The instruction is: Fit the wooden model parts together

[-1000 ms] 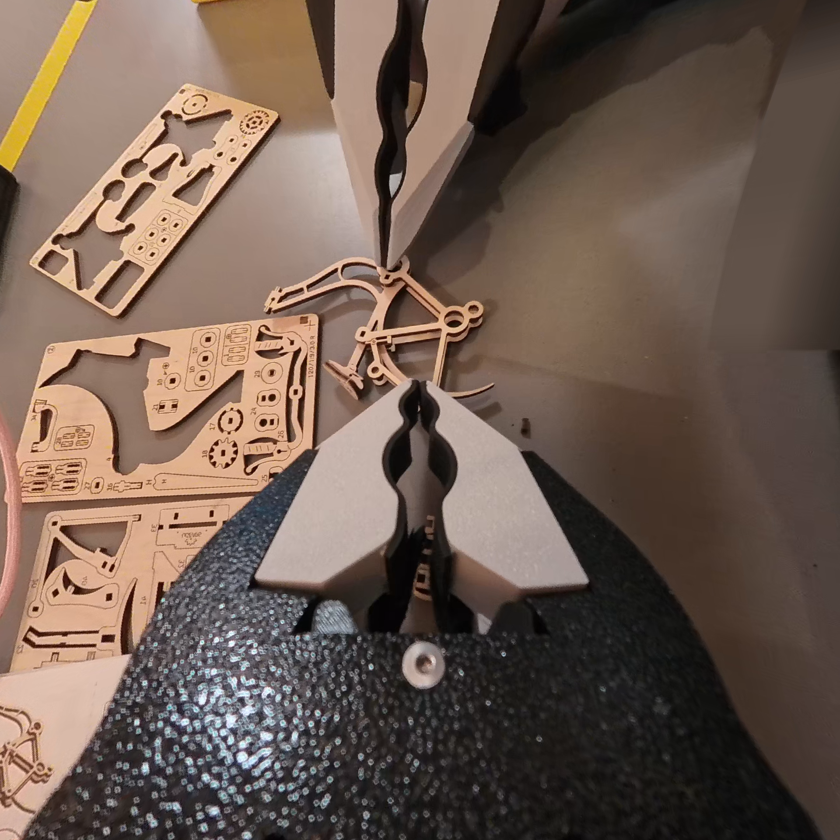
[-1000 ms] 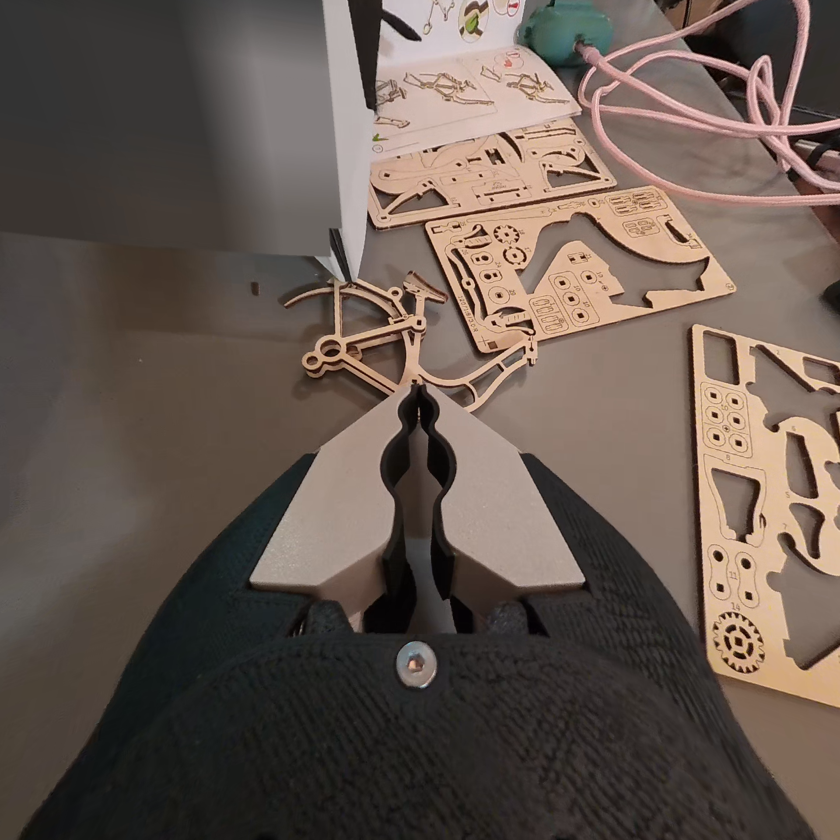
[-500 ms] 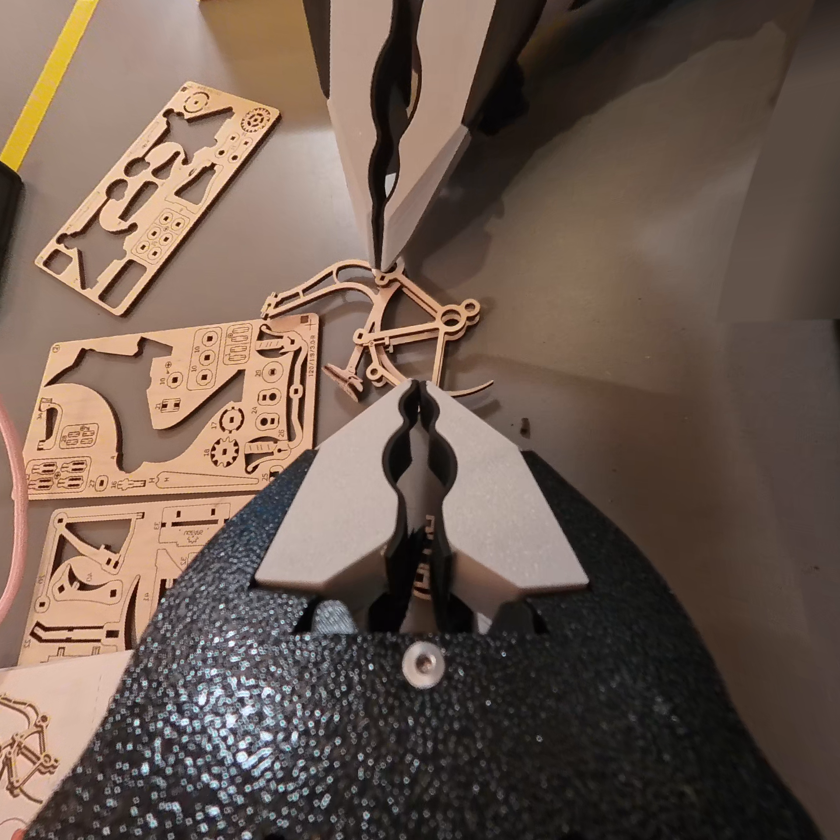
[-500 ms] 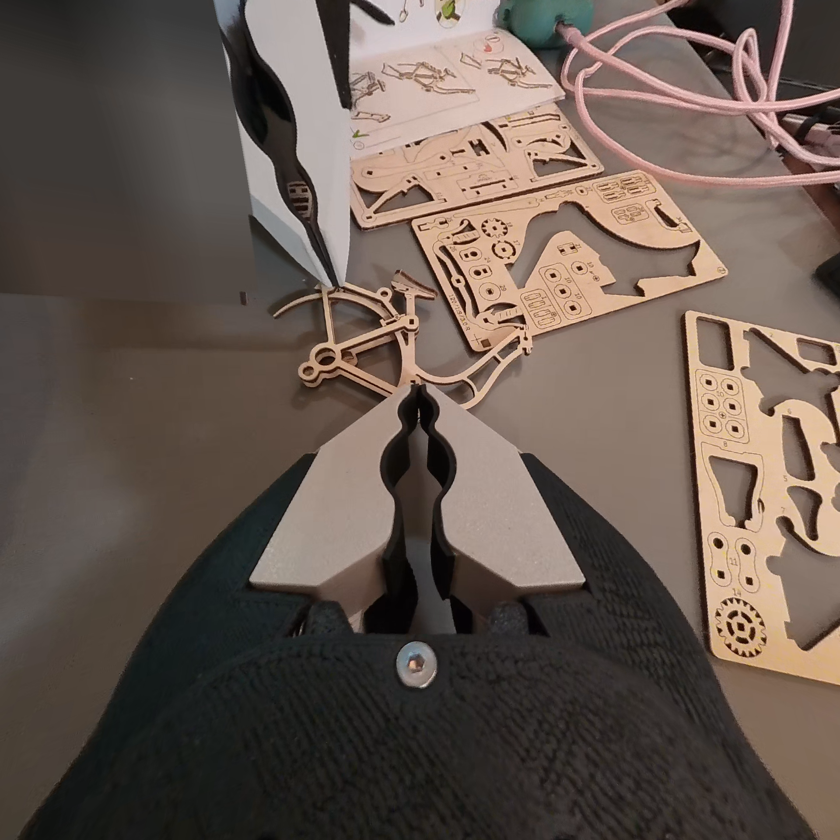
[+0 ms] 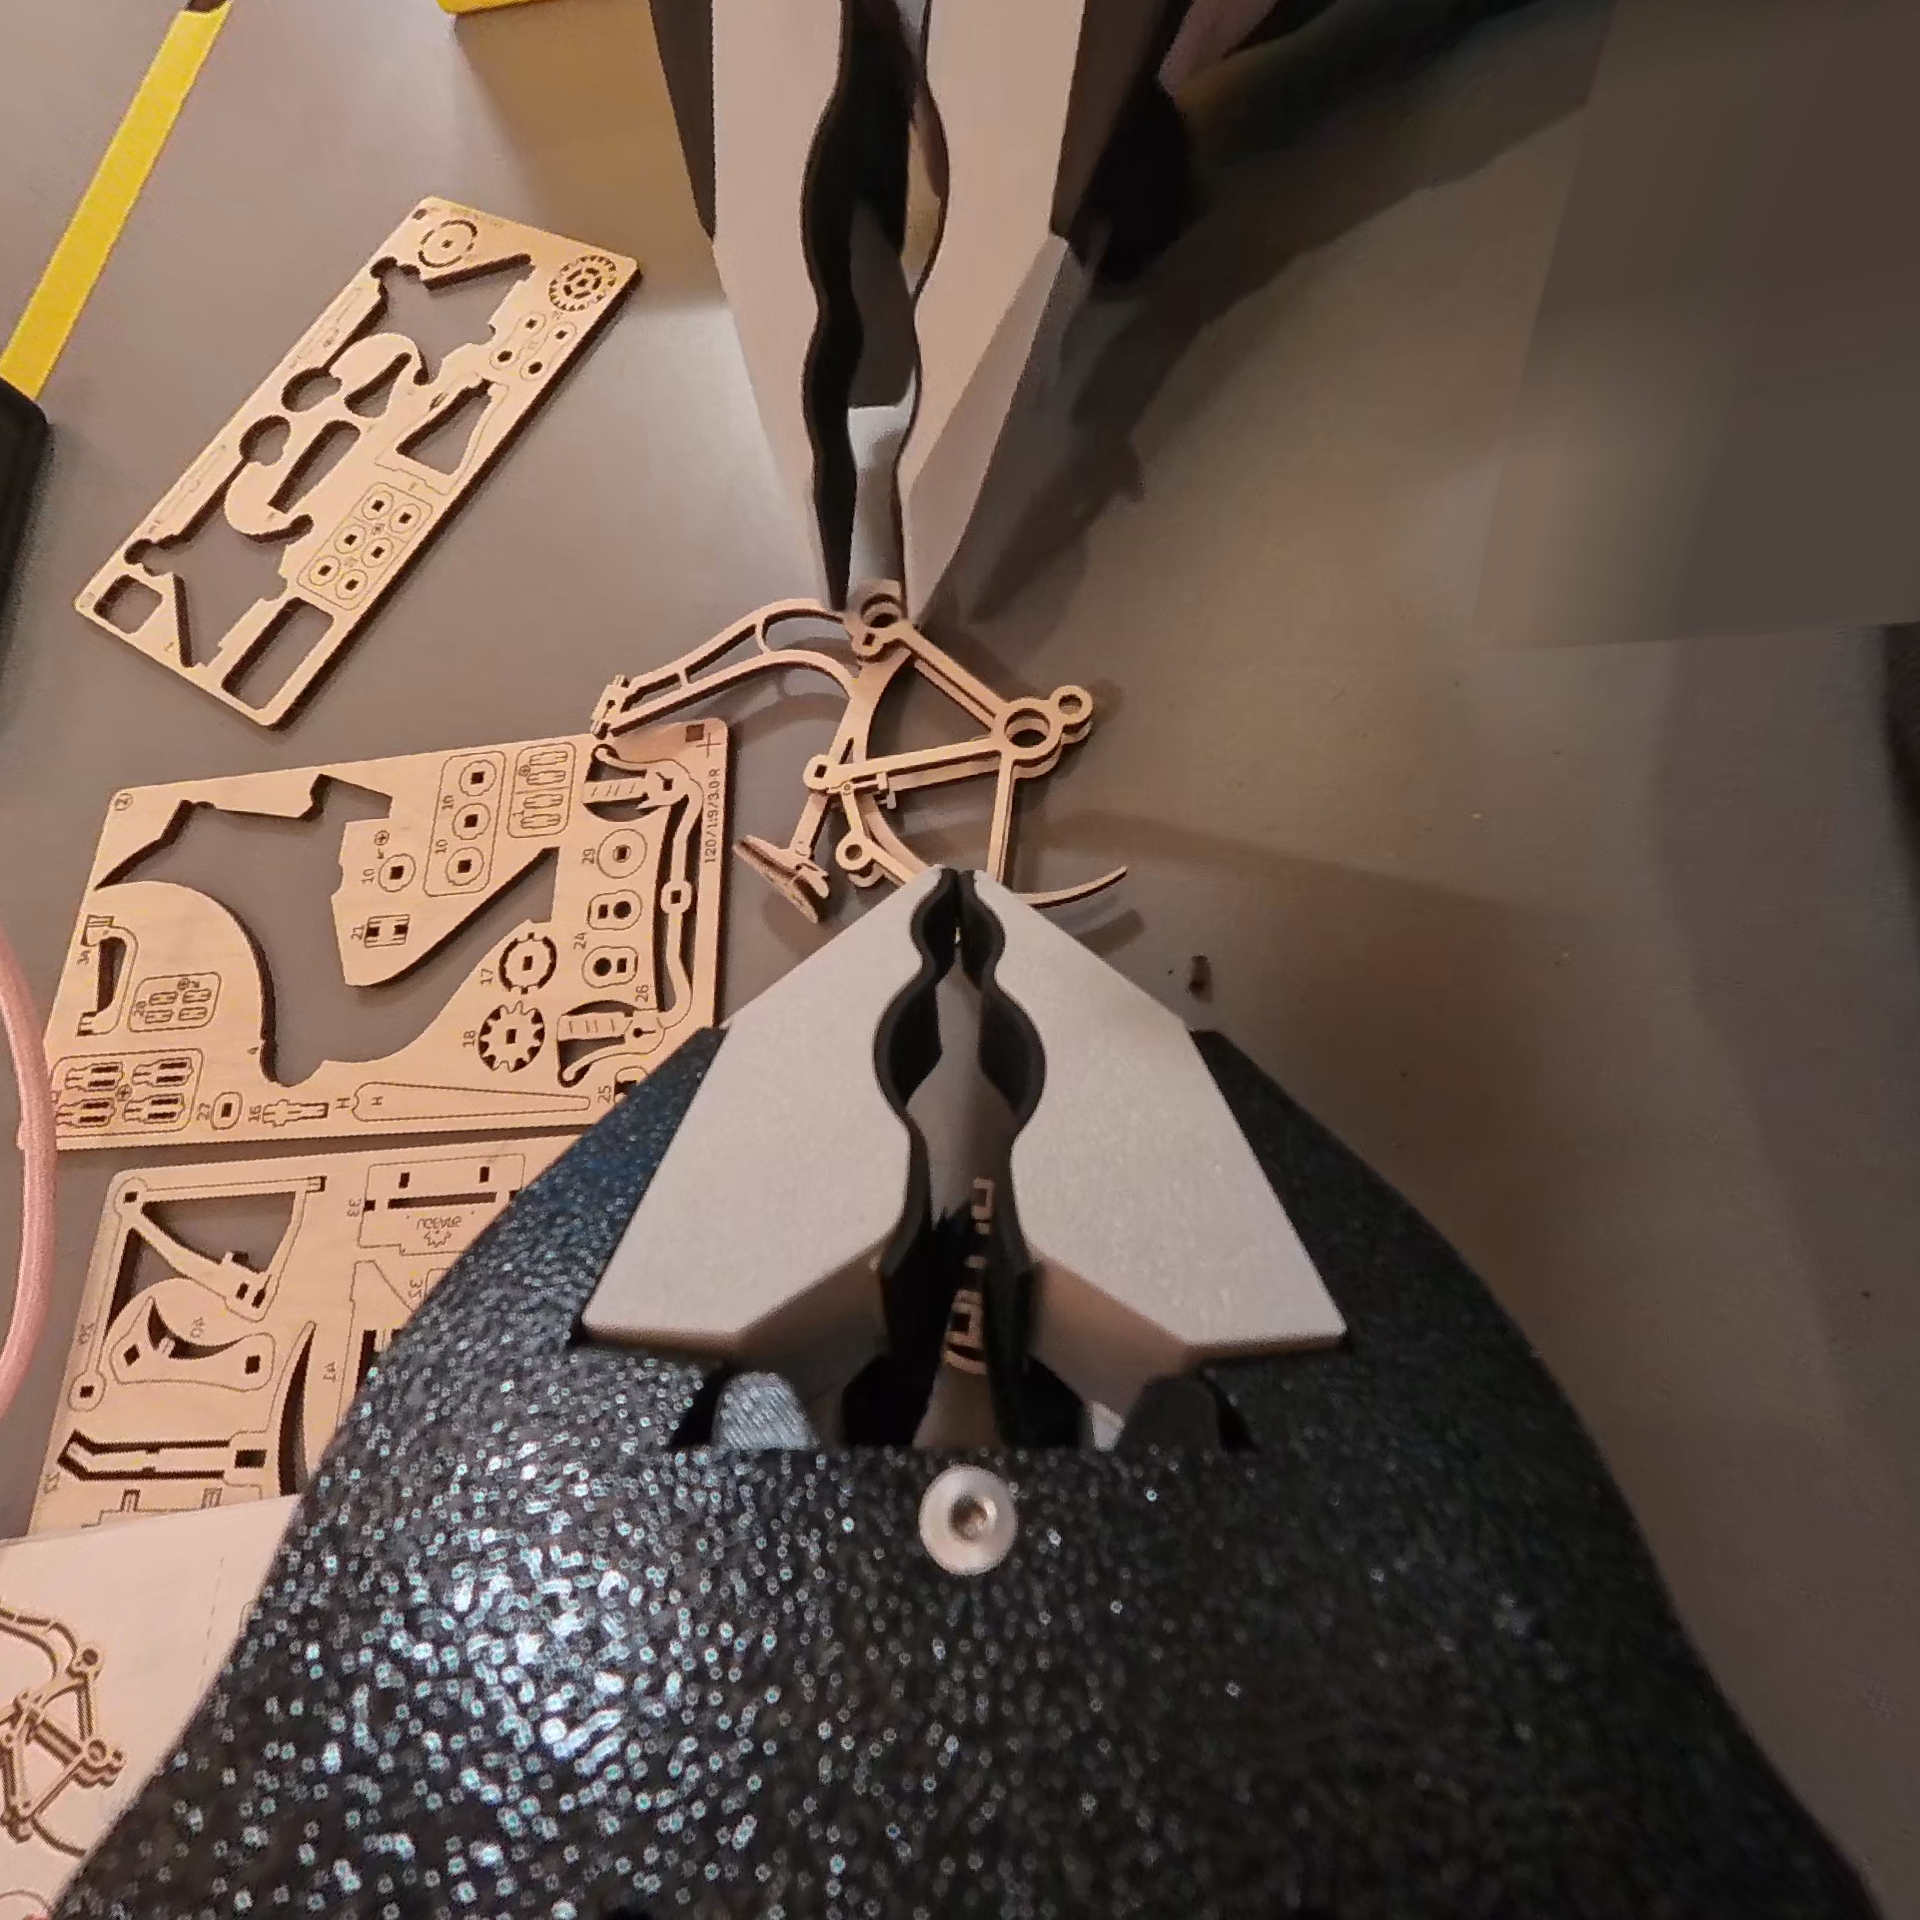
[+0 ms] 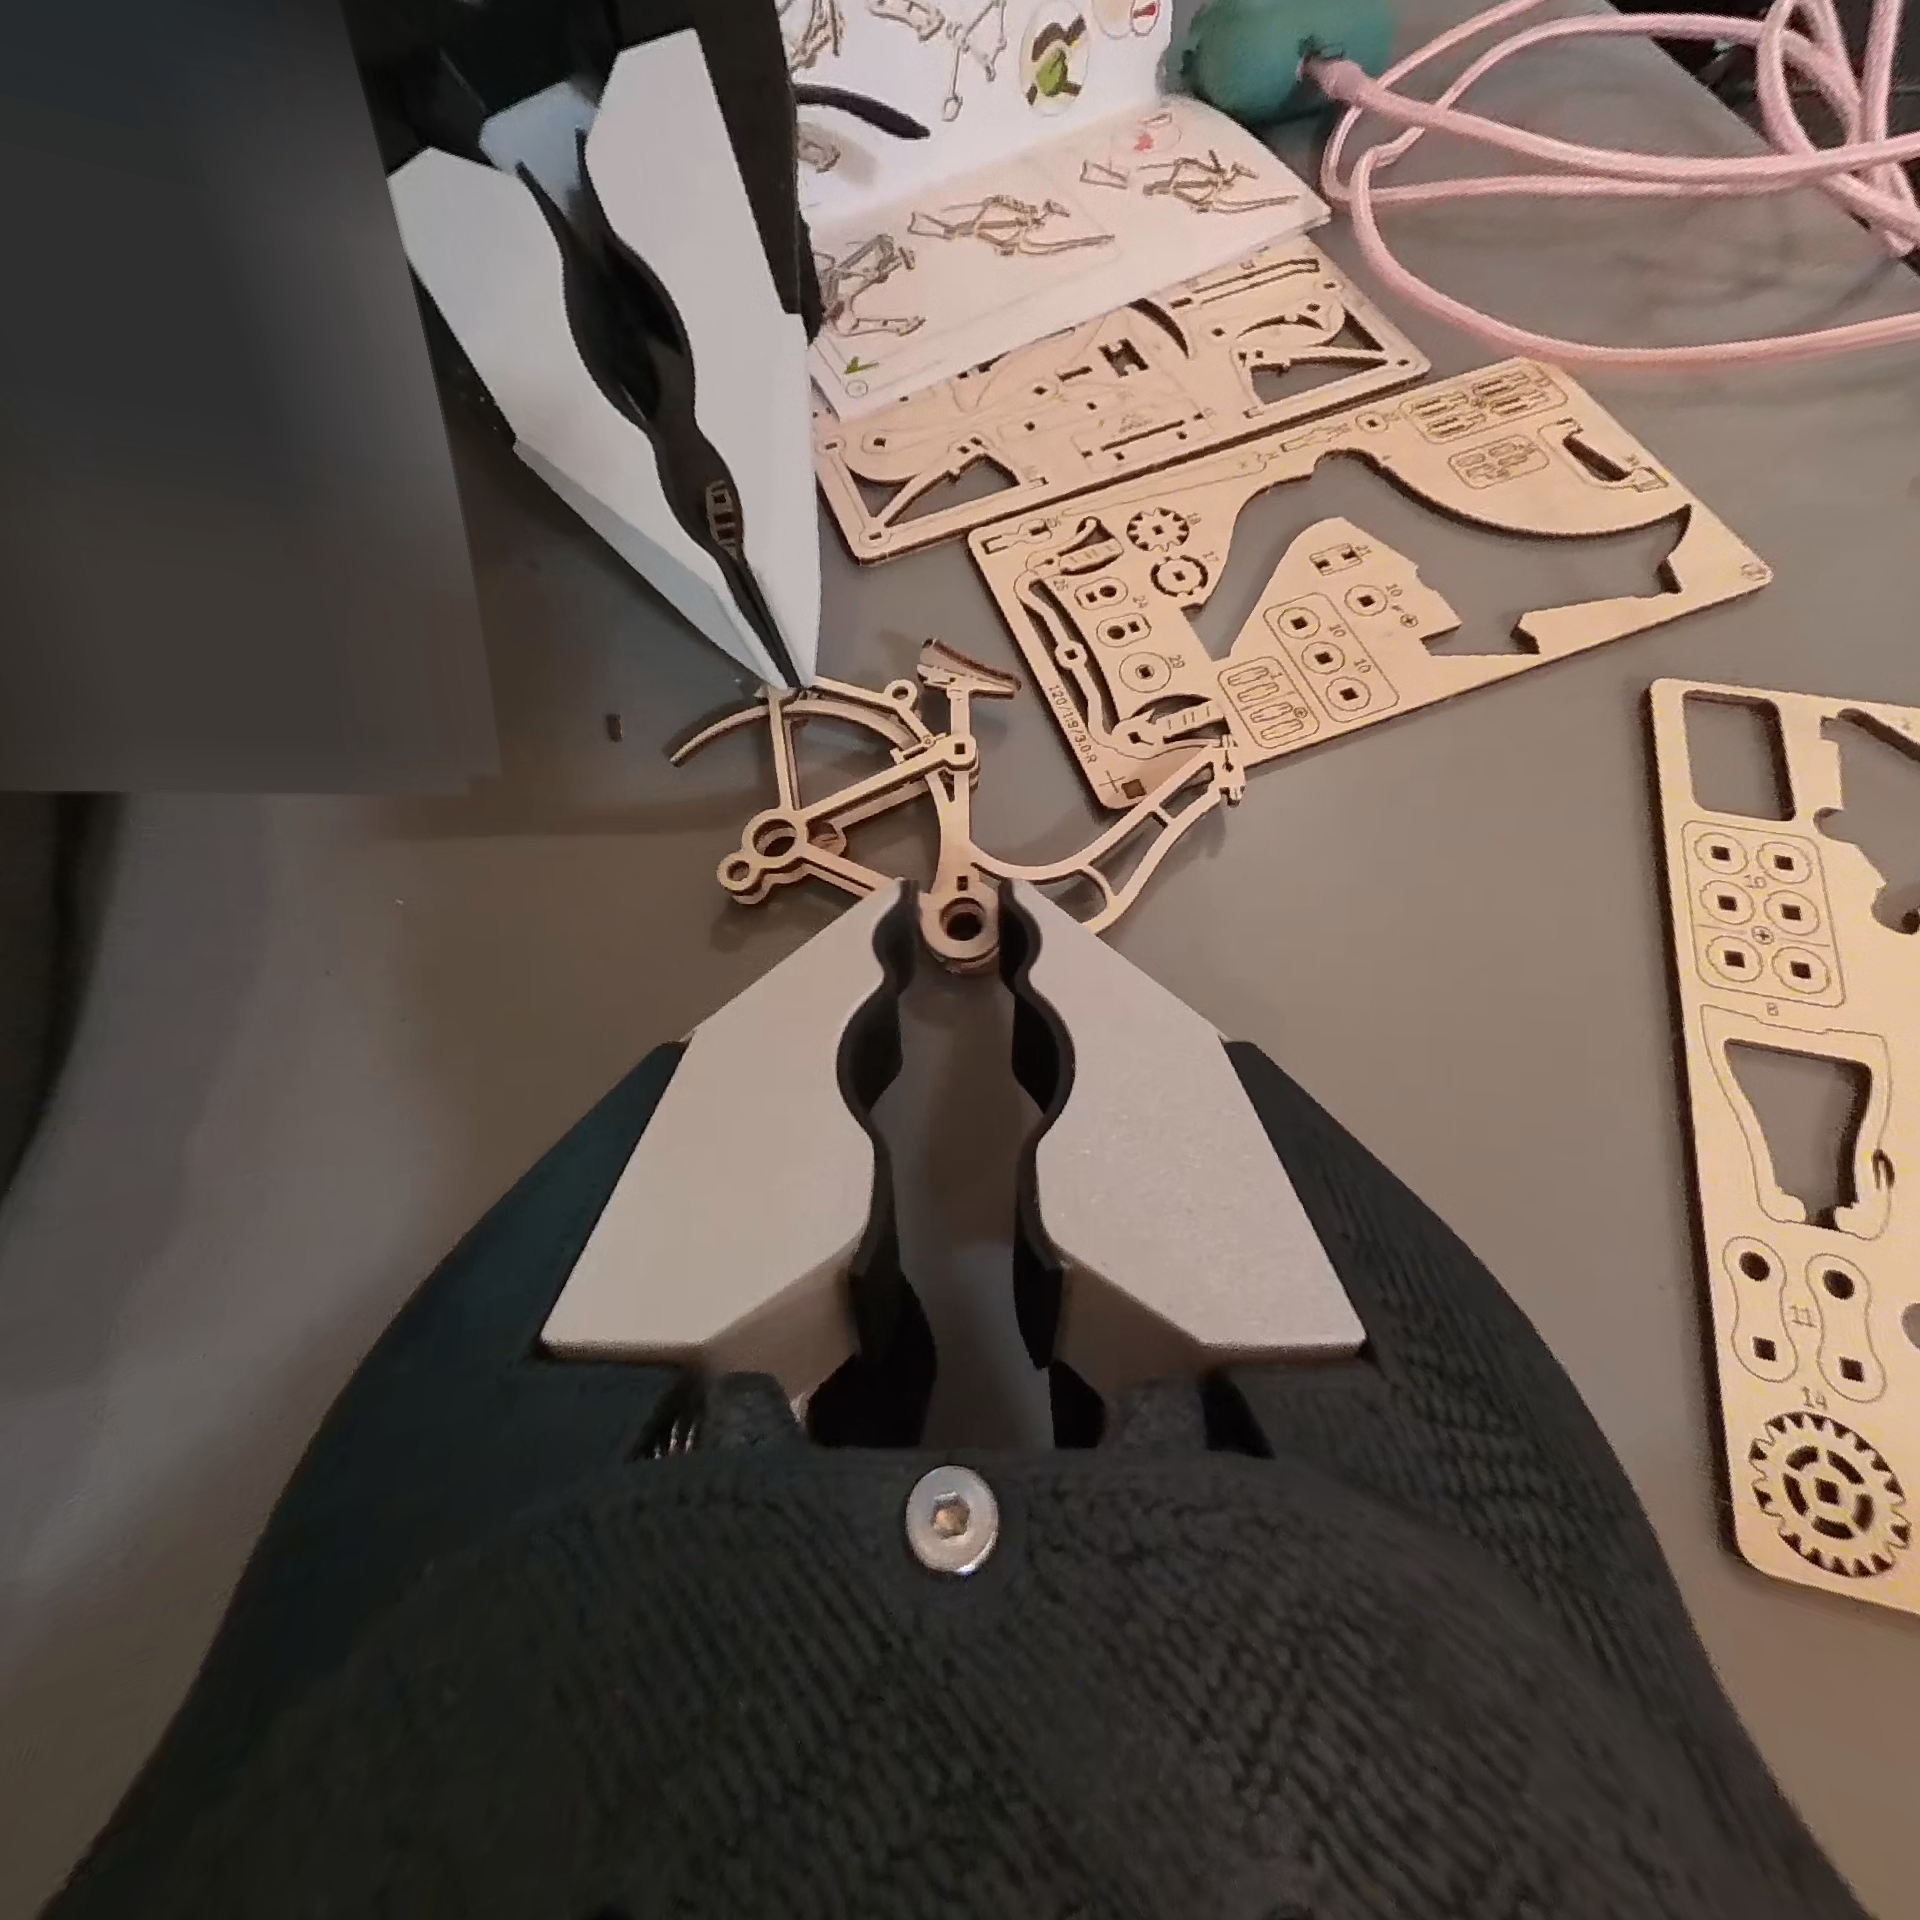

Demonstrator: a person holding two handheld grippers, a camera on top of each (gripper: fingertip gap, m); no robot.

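A thin wooden bicycle-frame part point(image 5: 914, 764) lies on the grey table; it also shows in the right wrist view point(image 6: 873, 795). My left gripper point(image 5: 956, 881) is shut on the frame's curved arc at its near end, and it shows in the right wrist view point(image 6: 795, 675) at the upper left. My right gripper point(image 6: 959, 890) is open a little, with the frame's ring end between its jaws. It shows in the left wrist view point(image 5: 878, 601), coming down from the top.
Three flat wooden parts sheets point(image 5: 343, 457) point(image 5: 395, 935) point(image 5: 208, 1330) lie left of the frame; in the right wrist view they lie behind it and to the right point(image 6: 1351, 582) point(image 6: 1818, 1143). An instruction booklet point(image 6: 1039, 208), a pink cable point(image 6: 1558, 156) and a yellow strip point(image 5: 114, 177) lie beyond. The tips of one gripper are about 6 centimetres away from the tips of the other.
My right gripper was shut on the frame's ring end and has opened a little. The left gripper stays shut on the arc, and the frame has barely moved.
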